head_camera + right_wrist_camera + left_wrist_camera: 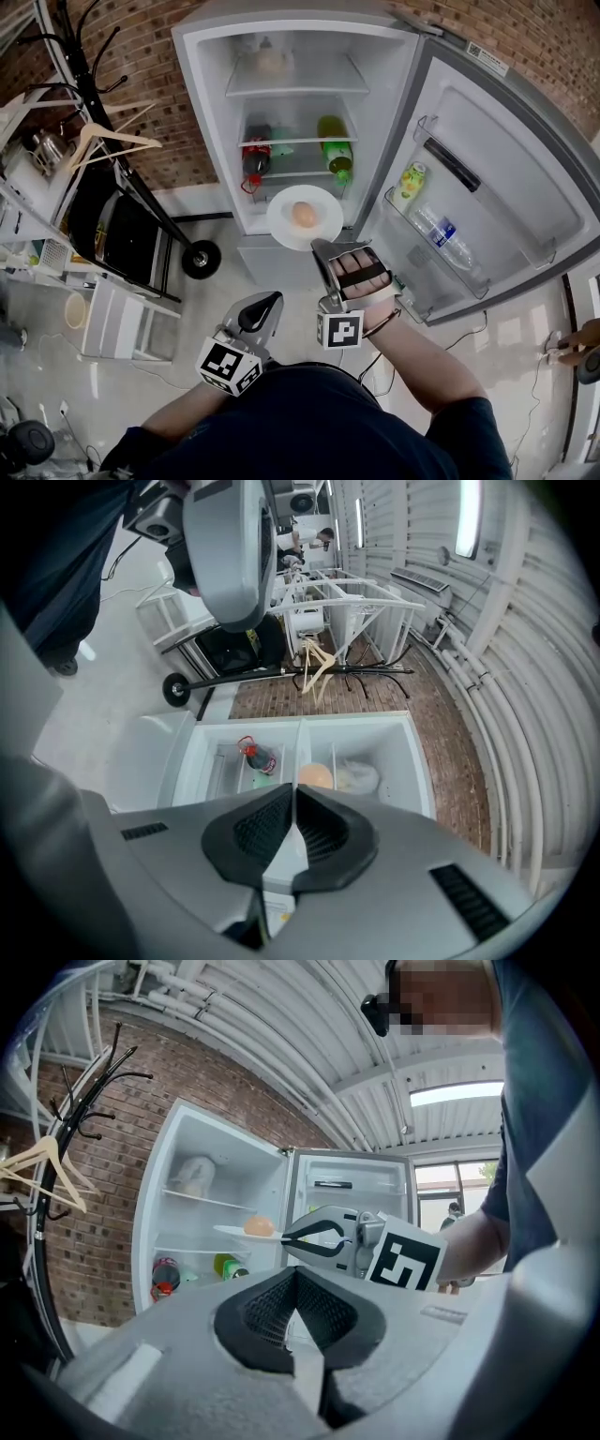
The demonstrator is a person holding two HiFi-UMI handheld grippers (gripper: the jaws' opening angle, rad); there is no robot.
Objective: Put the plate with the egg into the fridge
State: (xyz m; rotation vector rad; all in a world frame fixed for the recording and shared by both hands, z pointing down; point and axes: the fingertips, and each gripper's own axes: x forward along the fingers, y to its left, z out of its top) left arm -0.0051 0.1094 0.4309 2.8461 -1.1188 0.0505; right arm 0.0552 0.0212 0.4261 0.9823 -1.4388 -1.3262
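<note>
A white plate (323, 225) carrying a brown egg (304, 215) hangs level just in front of the open fridge (202, 112), at the height of its lower shelf. My right gripper (320, 247) is shut on the plate's near rim. In the right gripper view the egg (316, 775) shows just beyond the closed jaws of the right gripper (294, 794). My left gripper (267, 306) stays lower and to the left, shut and empty. The left gripper view shows the plate (234, 1233), the egg (259, 1226) and the right gripper (289, 1237) from the side.
The fridge door (506, 187) stands wide open at the right with bottles (441, 234) in its racks. A cola bottle (255, 161) and a green bottle (336, 148) lie on the middle shelf, a bag (270, 62) on the top one. A coat rack (89, 66) and cart (122, 234) stand left.
</note>
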